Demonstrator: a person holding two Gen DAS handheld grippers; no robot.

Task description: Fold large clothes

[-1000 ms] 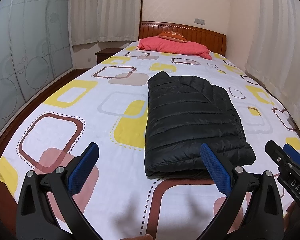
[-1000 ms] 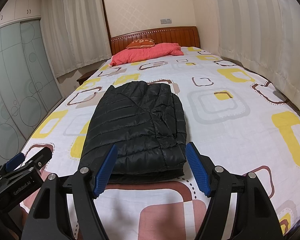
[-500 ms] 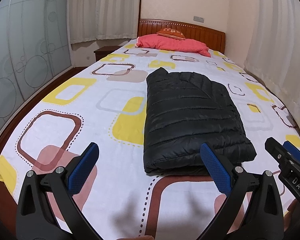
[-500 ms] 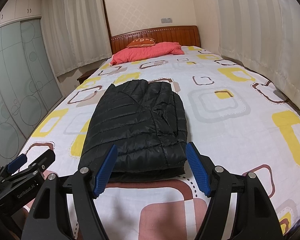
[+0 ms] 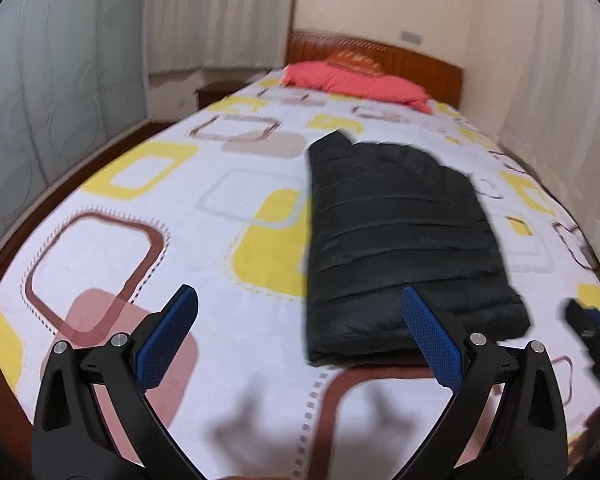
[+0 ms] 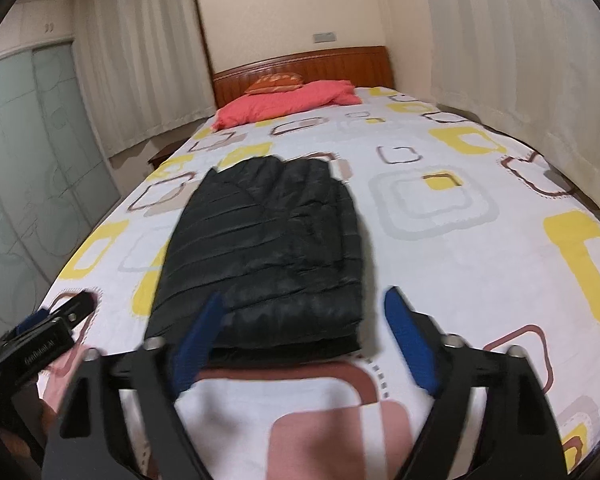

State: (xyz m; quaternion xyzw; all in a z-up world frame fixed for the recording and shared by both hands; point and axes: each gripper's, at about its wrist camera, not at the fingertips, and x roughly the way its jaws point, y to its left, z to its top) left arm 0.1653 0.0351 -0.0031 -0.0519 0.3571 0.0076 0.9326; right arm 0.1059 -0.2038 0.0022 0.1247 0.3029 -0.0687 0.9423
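A black quilted puffer jacket (image 5: 396,240) lies folded into a thick rectangle on the patterned bed sheet (image 5: 148,248); it also shows in the right wrist view (image 6: 268,256). My left gripper (image 5: 300,336) is open and empty, held above the sheet just short of the jacket's near left corner. My right gripper (image 6: 304,340) is open and empty, held just short of the jacket's near edge. Each gripper shows at the edge of the other's view: the right one (image 5: 592,332) and the left one (image 6: 52,328).
A red pillow (image 5: 352,84) and an orange cushion (image 6: 276,80) lie by the wooden headboard (image 6: 324,64). Curtains hang on the right (image 6: 500,80) and back left. Glass wardrobe doors (image 5: 28,100) stand left. A nightstand (image 5: 216,92) stands by the bed.
Both grippers have shifted a little, with motion blur now; the jacket sits slightly more to the right in the left wrist view. Both grippers stay open and empty. The jacket has not moved.
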